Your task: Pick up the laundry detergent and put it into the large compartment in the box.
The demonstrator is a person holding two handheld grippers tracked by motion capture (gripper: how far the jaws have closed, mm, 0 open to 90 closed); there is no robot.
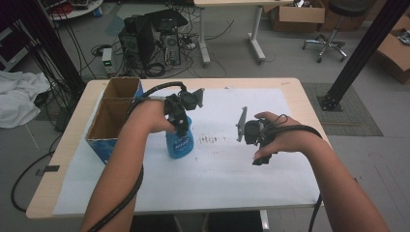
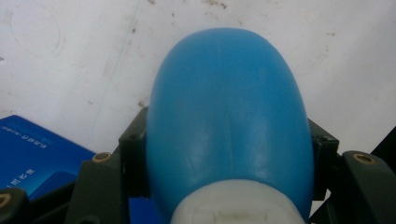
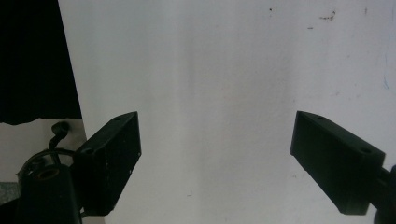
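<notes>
A blue plastic bottle (image 1: pixel 180 142) with a white cap stands upright on the white sheet (image 1: pixel 227 169), just right of the cardboard box. My left gripper (image 1: pixel 181 126) comes down on it from above and is shut on it. In the left gripper view the bottle (image 2: pixel 229 116) bulges between the two black pads (image 2: pixel 135 158), which press on its sides near the white neck. My right gripper (image 1: pixel 260 155) hovers over the middle of the sheet, pointing down. Its jaws (image 3: pixel 215 163) stand wide apart with nothing between them.
An open cardboard box (image 1: pixel 112 118) with blue sides and two compartments sits at the table's left; its blue wall (image 2: pixel 32 154) lies beside the bottle. Dark smudges (image 1: pixel 209 140) mark the sheet between the grippers. Cables trail from both forearms off the near edge.
</notes>
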